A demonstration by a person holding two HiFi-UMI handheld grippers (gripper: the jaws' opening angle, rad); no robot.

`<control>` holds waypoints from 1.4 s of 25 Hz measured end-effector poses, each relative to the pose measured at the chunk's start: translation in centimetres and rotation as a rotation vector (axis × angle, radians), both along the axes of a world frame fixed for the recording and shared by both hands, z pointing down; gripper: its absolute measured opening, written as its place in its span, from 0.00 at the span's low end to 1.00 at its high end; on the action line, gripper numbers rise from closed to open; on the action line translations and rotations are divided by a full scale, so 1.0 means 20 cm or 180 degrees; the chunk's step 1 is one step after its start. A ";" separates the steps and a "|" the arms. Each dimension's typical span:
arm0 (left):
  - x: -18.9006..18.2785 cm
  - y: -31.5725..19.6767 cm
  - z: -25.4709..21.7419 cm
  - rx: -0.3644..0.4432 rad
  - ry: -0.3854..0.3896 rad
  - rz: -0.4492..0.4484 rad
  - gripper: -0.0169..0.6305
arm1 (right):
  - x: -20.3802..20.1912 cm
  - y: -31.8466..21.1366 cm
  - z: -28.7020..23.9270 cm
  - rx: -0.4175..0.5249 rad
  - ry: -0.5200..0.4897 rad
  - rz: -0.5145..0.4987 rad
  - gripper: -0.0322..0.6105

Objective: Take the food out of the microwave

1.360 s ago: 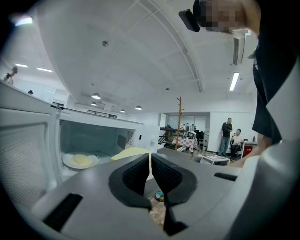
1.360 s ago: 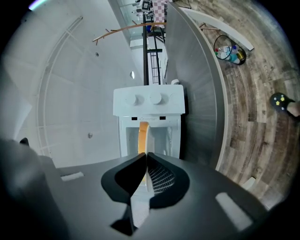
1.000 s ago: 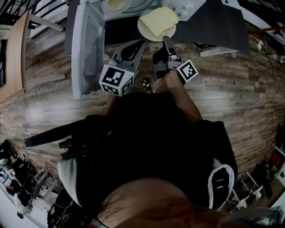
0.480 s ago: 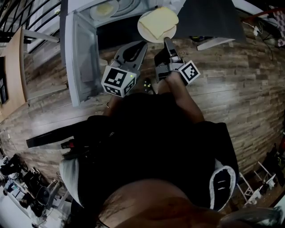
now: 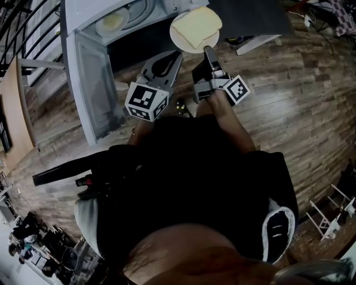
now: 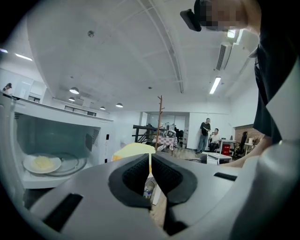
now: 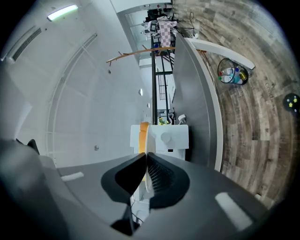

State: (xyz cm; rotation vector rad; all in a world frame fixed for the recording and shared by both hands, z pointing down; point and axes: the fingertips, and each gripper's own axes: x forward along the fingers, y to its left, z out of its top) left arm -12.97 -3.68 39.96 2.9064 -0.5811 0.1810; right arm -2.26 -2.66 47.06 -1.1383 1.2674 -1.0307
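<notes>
Yellow slab of food (image 5: 196, 25) on its round white plate (image 5: 181, 40): out of the white microwave (image 6: 61, 129) and up in the air, carried by the right claw (image 5: 208, 51)!
The right claw's jaws are pinched on the plate's near rim, which shows edge-on between the pads (image 7: 159, 176). The left claw (image 5: 177, 55) hovers just beside the plate, its jaws drawn together on nothing (only a sliver of yellow shows through the slit). The microwave door (image 5: 92, 94) hangs open at the left. Inside, a second white plate of pale food (image 6: 42, 163) lies on the turntable. The held plate hangs before the cavity, beside a dark grey surface (image 5: 245, 16), above the wood-plank floor (image 5: 289, 100).
</notes>
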 end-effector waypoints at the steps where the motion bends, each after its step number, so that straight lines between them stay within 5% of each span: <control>1: 0.05 0.01 0.00 0.0000 -0.0005 0.0028 0.04 | 0.05 0.02 0.00 0.0022 -0.0021 0.0022 0.06; 18: 0.24 -0.02 0.04 -0.0064 -0.0083 0.0335 0.04 | 0.26 0.07 0.01 0.0084 -0.0057 0.0368 0.07; 35: 0.43 -0.08 0.04 -0.0057 -0.0164 0.0327 0.04 | 0.48 0.01 0.02 0.0128 -0.0172 0.0398 0.07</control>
